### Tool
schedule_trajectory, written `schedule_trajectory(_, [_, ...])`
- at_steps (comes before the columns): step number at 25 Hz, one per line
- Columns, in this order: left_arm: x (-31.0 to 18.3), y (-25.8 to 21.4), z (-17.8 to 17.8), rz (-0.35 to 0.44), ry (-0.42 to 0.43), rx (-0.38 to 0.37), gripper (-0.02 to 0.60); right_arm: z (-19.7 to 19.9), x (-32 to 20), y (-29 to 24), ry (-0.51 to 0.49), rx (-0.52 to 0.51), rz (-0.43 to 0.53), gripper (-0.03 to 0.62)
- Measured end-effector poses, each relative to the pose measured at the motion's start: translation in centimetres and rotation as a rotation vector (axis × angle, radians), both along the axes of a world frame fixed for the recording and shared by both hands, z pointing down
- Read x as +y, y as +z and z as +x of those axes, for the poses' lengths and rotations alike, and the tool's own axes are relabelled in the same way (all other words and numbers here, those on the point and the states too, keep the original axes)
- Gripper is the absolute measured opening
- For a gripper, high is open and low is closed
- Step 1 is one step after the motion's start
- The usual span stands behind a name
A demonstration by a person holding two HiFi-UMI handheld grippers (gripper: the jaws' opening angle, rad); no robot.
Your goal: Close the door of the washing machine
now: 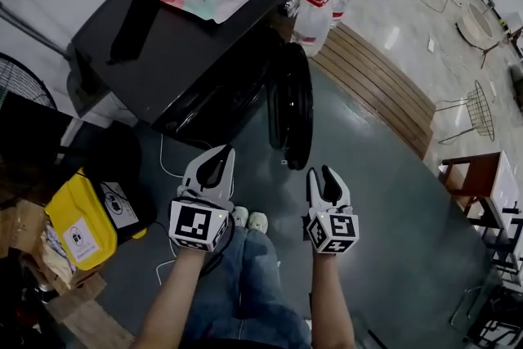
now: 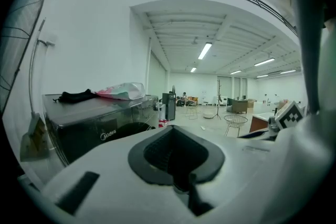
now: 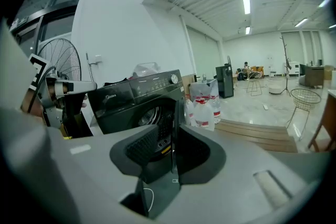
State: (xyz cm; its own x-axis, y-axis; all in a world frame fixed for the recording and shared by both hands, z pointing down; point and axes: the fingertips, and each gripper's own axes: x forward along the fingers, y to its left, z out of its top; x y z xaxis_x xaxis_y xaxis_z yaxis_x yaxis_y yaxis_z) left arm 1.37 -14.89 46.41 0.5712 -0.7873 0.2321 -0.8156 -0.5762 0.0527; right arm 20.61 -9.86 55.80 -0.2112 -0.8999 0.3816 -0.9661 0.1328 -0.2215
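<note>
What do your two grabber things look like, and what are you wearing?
Both are white plastic shells with black ridged pads inside the jaws. The left gripper and right gripper each carry a cube with black-and-white square markers at the wrist end. No cables show on them. The person wears blue jeans and pale shoes; no sleeves are visible.
</note>
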Motion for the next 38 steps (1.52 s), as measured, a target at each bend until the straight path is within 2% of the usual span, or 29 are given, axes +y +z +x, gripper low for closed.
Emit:
schedule_trajectory(6, [-1.8,4.0,1.4,-0.012,0.036,0.008,0.005,0.2,-2.4,5.3,-0.009,0.024,-0.029,0.126])
schedule_trajectory(13, [-3.4,8.8,2.0,-0.026,0.043,0.026,0.005,1.0,-3.8,11.4,-0.006,0.046,-0.068,0.126])
schedule_trajectory(18, [-4.0,10.4,2.1,-0.032,0.037,0.039,0.005,1.6,-4.9,14.4,-0.019,0.053,-0.095,0.126])
schedule_trajectory(27, [-4.3,10.6,1.3,-0.041,0.018,0.048,0.005,1.3,-6.3,16.3,-0.069,0.074,-0.137,0.120])
schedule_trajectory(32, [-4.1,10.7,0.8,-0.046,0.015,0.047,0.005,1.5,-6.6,16.7,-0.063,0.081,-0.147,0.086])
schedule_trajectory(38, [-4.1,10.5,0.2,-0.045,0.002,0.056,0.005,1.1,-6.6,16.8,-0.071,0.127,-0.175,0.078])
